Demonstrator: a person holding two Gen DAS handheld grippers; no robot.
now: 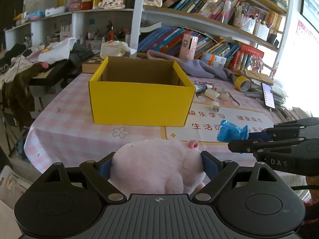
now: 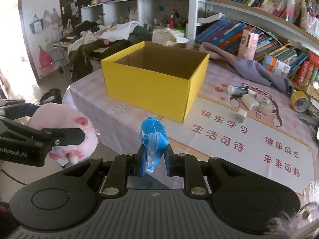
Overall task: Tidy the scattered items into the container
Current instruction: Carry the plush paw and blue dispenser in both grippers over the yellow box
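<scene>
An open yellow cardboard box (image 1: 139,101) stands on the pink tablecloth; it also shows in the right wrist view (image 2: 149,85), and what I see of its inside is bare. My left gripper (image 1: 157,165) is shut on a pink plush pig (image 1: 155,165), held near the table's front edge; the pig also shows at the left of the right wrist view (image 2: 67,131). My right gripper (image 2: 153,159) is shut on a blue bagged item (image 2: 153,137), seen from the left wrist view (image 1: 232,132) to the right of the pig.
Small white plugs and a tube (image 2: 245,97) lie right of the box. A yellow tape roll (image 2: 299,101), a purple cloth (image 2: 249,67), a phone (image 1: 268,95) and bookshelves (image 1: 199,6) stand behind. A piano with clothes (image 2: 95,39) is at the left.
</scene>
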